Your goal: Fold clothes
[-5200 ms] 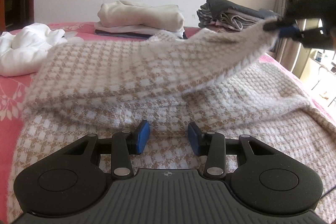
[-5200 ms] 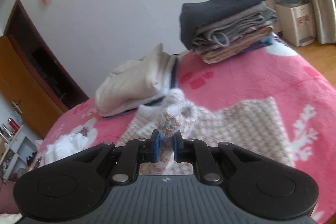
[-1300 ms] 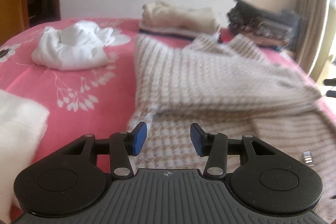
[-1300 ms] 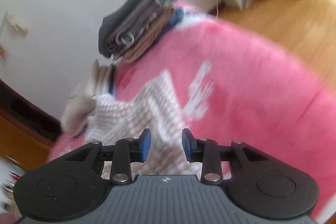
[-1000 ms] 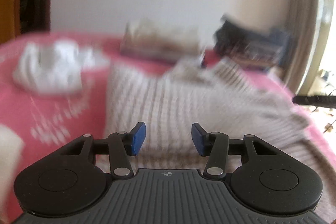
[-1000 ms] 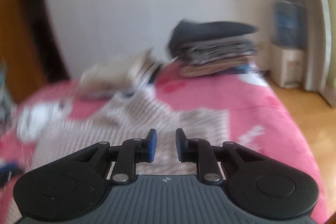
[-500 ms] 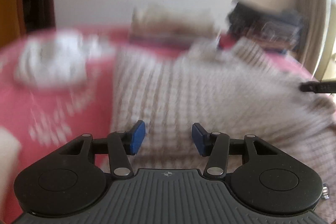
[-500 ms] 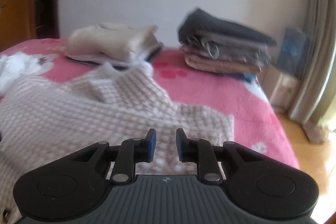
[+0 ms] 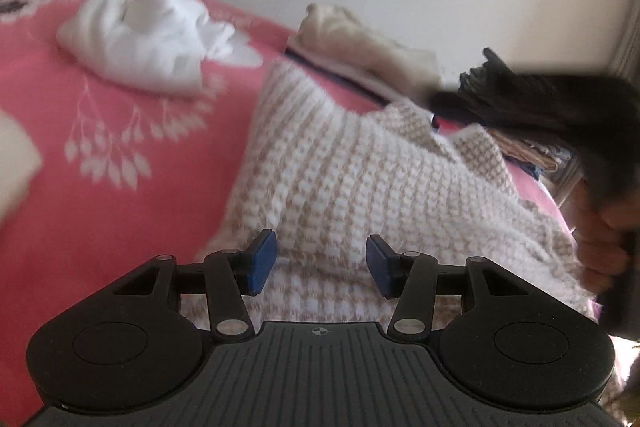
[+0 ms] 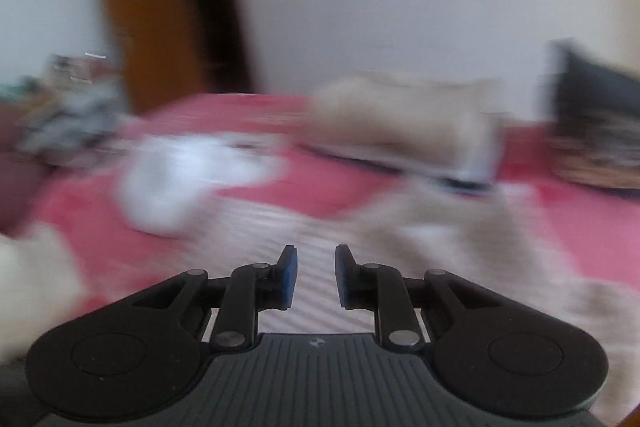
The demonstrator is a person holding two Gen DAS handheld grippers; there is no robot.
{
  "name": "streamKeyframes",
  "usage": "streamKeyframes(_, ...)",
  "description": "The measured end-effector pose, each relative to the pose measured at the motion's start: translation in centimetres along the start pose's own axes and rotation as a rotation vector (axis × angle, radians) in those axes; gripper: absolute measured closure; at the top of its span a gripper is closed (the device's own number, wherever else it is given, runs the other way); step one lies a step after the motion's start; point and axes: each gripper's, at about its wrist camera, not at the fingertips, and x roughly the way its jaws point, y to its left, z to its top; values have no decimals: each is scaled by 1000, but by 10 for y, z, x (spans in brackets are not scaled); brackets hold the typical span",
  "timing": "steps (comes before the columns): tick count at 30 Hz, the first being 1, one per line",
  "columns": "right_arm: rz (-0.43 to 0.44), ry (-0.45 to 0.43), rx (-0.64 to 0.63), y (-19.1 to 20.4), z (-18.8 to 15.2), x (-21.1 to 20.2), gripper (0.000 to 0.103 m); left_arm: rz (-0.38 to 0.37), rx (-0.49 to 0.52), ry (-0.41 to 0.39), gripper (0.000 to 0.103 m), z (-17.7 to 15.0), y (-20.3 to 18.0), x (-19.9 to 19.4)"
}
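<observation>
- Two grippers are in my hands, and neither has cloth in it: the left gripper hangs with its blue pads spread wide over the near edge of the houndstooth knit sweater, and the right gripper has a narrower gap between its pads, also with nothing in it
- One sweater is the piece being worked on; it lies on the pink floral bedspread with a sleeve or side panel laid across the body, so I judge it part-folded, between one fold and the next
- One hand shows at the right edge of my left view, wrapped round the other tool's dark handle, just beside the sweater's right edge
- My right view is badly smeared, so I can only make out the sweater as a pale striped mass under the pads
- What any further fold calls for, as I judge it: both sets of pads closing on one edge of the knit, taking every layer, since thick loose knit may slip or drag the lower layer askew
- Count of the rest: one crumpled white garment lying loose, well apart to the left; one folded cream pile by the wall; one dark stack of folded clothes to its right, partly hidden by the other tool
- One pale cloth edge pokes in at far left; I cannot tell what it is
</observation>
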Motion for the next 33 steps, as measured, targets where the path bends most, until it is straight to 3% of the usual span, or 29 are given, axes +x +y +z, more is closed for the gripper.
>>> streamKeyframes(1, 45, 24, -9, 5, -1, 21, 82, 3, 8, 11, 53, -3, -1, 1)
streamKeyframes(4, -61, 186, -107, 7, -22, 86, 82, -6, 13, 28, 54, -6, -2, -1)
streamKeyframes(8, -83, 182, 38, -15, -17, 86, 83, -29, 1, 15, 54, -4, 2, -12)
streamKeyframes(10, -93, 149, 11, -12, -7, 70, 82, -40, -5, 9, 54, -3, 4, -17)
streamKeyframes(14, 55, 77, -49, 7, 15, 52, 82, -82, 25, -44, 54, -1, 2, -34)
streamKeyframes(19, 173, 116, -158, 37, 24, 103, 83, -28, 25, -93, 54, 4, 5, -28)
streamKeyframes(20, 139, 153, -165, 37, 18, 123, 84, -7, 3, -76, 54, 4, 10, -22)
streamKeyframes(21, 111, 175, -141, 32, 12, 138, 92, 15, -18, -59, 54, 4, 14, -15)
streamKeyframes(23, 73, 200, -65, 20, 0, 162, 100, 40, -61, -32, 53, 5, 22, -6)
streamKeyframes(26, 58, 193, 55, 14, 7, 163, 103, 27, -73, -31, 53, 4, 27, -8)
streamKeyframes(28, 65, 164, 12, 24, 14, 155, 102, 31, -72, -29, 53, 1, 28, -8)
streamKeyframes(33, -36, 236, -187, 44, 12, 185, 103, 48, -65, -29, 52, -1, 26, -6)
